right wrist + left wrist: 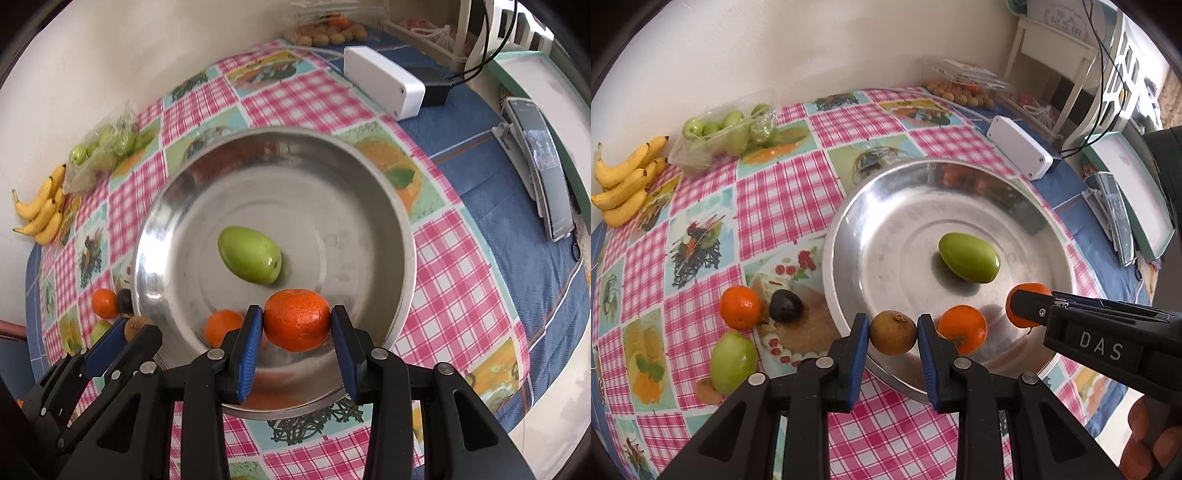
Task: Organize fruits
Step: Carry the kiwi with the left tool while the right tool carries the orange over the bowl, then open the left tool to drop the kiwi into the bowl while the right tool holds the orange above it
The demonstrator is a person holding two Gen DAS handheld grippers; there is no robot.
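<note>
A steel bowl (886,236) (369,206) stands on the checked tablecloth and holds a green fruit (968,257) (249,254) and a tangerine (962,328) (221,326). My left gripper (893,332) is shut on a small brown fruit (892,332) over the bowl's near rim. My right gripper (296,320) is shut on a second tangerine (296,319) (1028,295) just above the bowl's inside. On the cloth left of the bowl lie a tangerine (740,307), a dark fruit (786,305), a green fruit (733,362) and a brown fruit (707,391).
Bananas (624,184) and a clear tub of green fruits (720,136) sit at the far left by the wall. A white box (1019,146), a clear box of small brown fruits (964,86) and a phone on a stand (543,166) are at the right.
</note>
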